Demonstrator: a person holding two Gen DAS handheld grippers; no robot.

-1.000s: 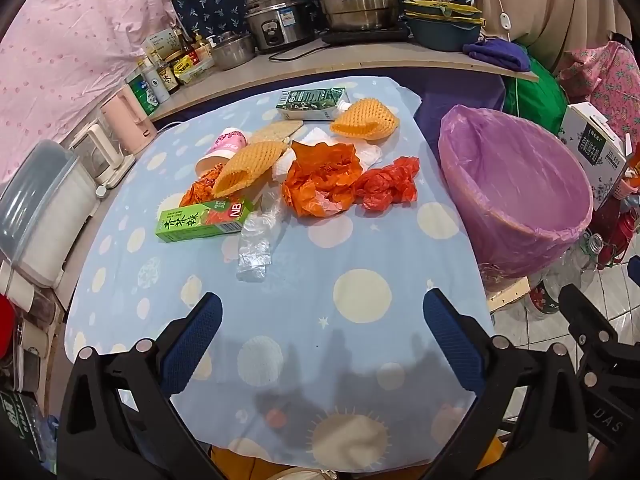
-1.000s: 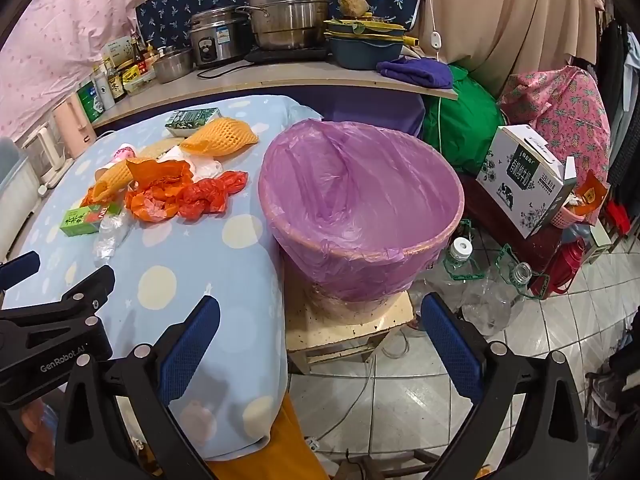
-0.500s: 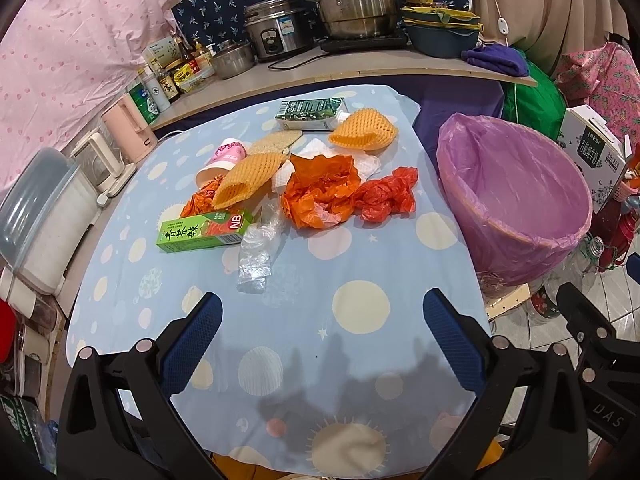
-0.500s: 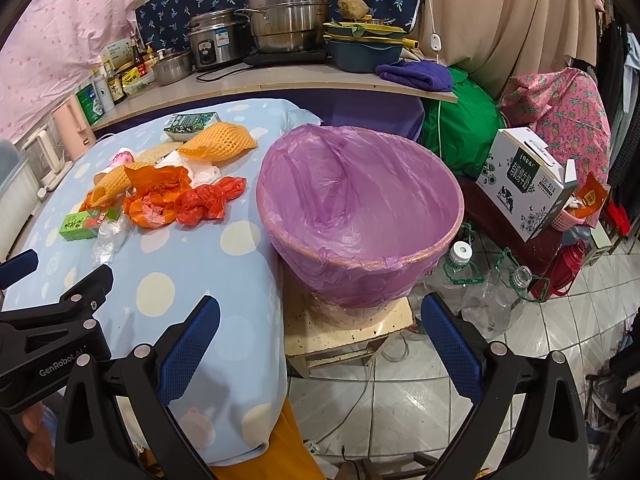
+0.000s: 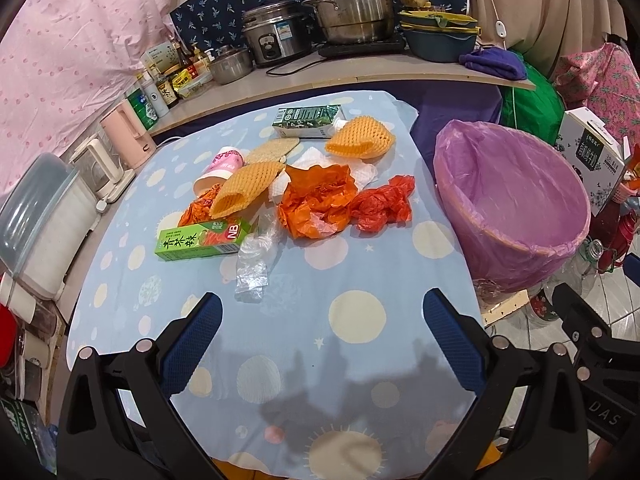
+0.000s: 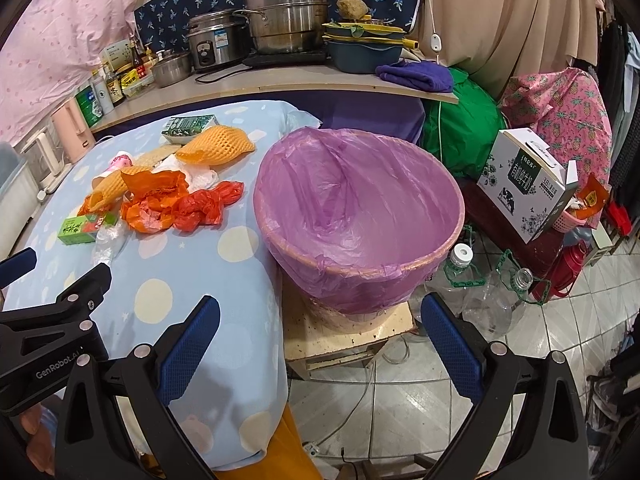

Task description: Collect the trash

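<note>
Left wrist view first: the left gripper point(image 5: 322, 334) has its jaws spread wide, nothing between them, just hanging over the near part of the table point(image 5: 360, 344) with the blue spotted cloth. All the trash sits in a loose heap further up the cloth: a green tea carton point(image 5: 202, 242) lying flat, a crumpled clear plastic bottle point(image 5: 254, 266) touching its right end, an orange plastic bag point(image 5: 318, 202), a red plastic bag point(image 5: 382, 204) right beside it, two orange foam fruit nets point(image 5: 246, 188) point(image 5: 360, 142), a pink paper cup point(image 5: 220, 168) on its side, white tissue point(image 5: 356, 168) and a dark green carton point(image 5: 308, 120) at the far end. Off the table's right edge is the bin point(image 5: 516, 248) with a purple liner; the part of its inside you can see has nothing in it.

Right wrist view: the right gripper point(image 6: 320, 336) is also wide open and empty, floating past the table corner, pointed at the bin point(image 6: 360, 280). From here you get the full inside of the liner, no trash in there. This view also shows stuff the other barely catches: the bin stands on a low wooden stool point(image 6: 352, 340), empty clear bottles point(image 6: 492, 296) lie on the tiled floor, and there's a milk box point(image 6: 524, 188) to the right. The left gripper's black frame point(image 6: 48, 332) pokes in at lower left.
</note>
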